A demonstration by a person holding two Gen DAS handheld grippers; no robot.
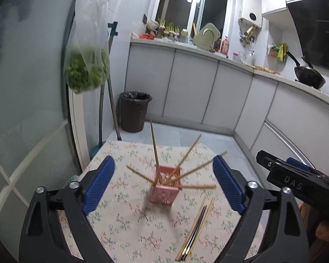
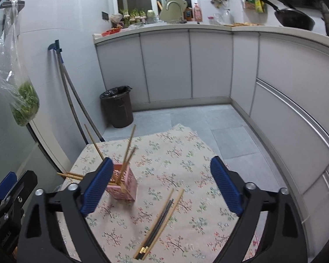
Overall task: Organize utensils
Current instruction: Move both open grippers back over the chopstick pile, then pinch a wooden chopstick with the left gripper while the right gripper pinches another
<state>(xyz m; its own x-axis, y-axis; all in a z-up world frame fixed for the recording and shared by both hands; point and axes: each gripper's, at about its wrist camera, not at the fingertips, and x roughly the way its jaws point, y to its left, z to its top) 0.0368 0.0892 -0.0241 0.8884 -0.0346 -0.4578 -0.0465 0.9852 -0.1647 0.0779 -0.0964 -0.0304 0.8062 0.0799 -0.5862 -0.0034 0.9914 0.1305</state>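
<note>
The loose chopsticks (image 2: 160, 223) lie bundled on the floral worktop (image 2: 186, 160), just beside the pink holder (image 2: 124, 186) that already has several in it. They look light, stiff and slippery, best pinched mid-length. Left tongs (image 1: 164, 184) and right tongs (image 2: 160, 186) hover above the worktop, both wide and empty.

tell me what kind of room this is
Most likely a small home kitchen. A counter over grey cabinets runs along the walls, a black wok sits on it at the right, and a faucet stands under the window. In front, a floral-clothed table holds chopsticks.
</note>
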